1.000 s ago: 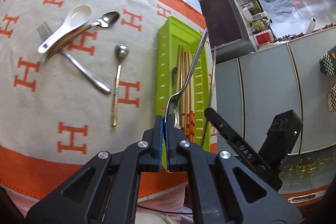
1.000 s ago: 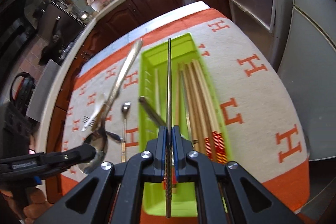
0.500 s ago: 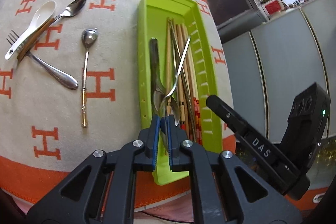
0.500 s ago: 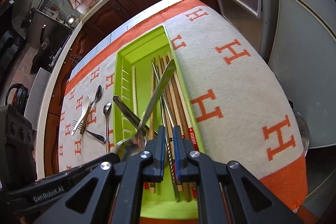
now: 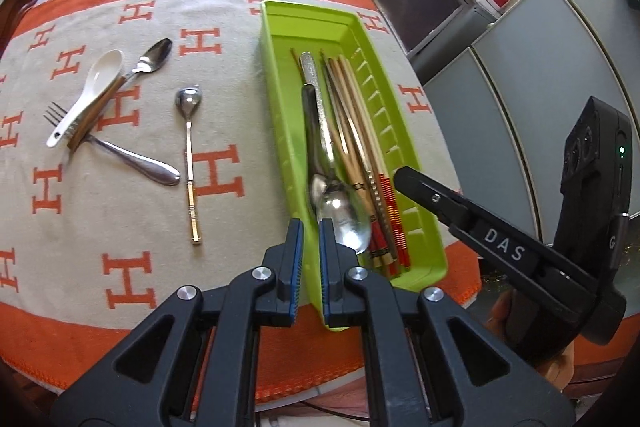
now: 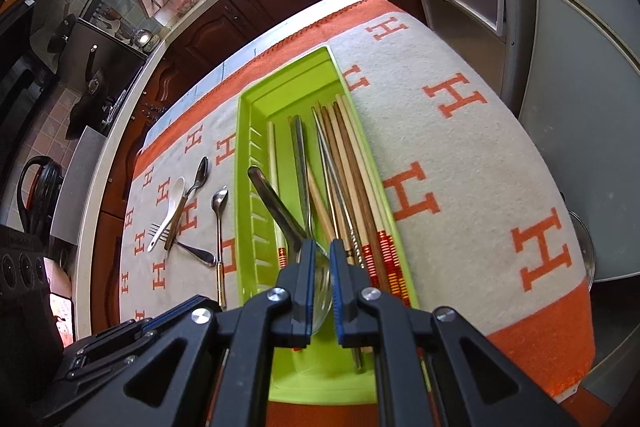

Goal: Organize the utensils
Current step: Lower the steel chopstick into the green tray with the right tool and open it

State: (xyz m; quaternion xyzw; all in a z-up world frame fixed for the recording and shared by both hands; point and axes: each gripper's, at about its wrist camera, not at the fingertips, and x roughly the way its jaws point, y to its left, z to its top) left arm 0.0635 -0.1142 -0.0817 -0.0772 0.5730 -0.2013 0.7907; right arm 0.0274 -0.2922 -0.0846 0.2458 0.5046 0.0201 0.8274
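Since the earlier frames, a large metal spoon (image 5: 340,215) has been laid down in the green tray (image 5: 280,27), where it is now seen flat, bowl towards the near end and handle running away along the tray floor beside a dark-handled utensil (image 6: 280,207) and the bundle of chopsticks (image 5: 352,131). A slim metal piece, pinched earlier by the right gripper (image 6: 320,283), is now judged to be lying among those chopsticks. The left gripper (image 5: 308,267) is seen just beside the tray's near left wall, its blue-padded fingers (image 5: 295,259) parted by a narrow gap with nothing between them. The right gripper's fingers have just been eased apart and are slightly spread; the spoon bowl is seen behind that gap, lying in the tray, and is not pressed by the pads. Both deliveries are therefore judged complete, and both hands are free. On the patterned cloth (image 5: 240,167) over the bench, four pieces are left outside the tray: a white ceramic spoon (image 5: 86,95) lying across a fork (image 5: 116,151), a wooden-handled spoon (image 5: 132,75) under it, and a gold-handled spoon (image 5: 190,155) lying alone, nearest the tray. That lone spoon is judged the easiest next pick, since the crossed pile would have to be separated first.
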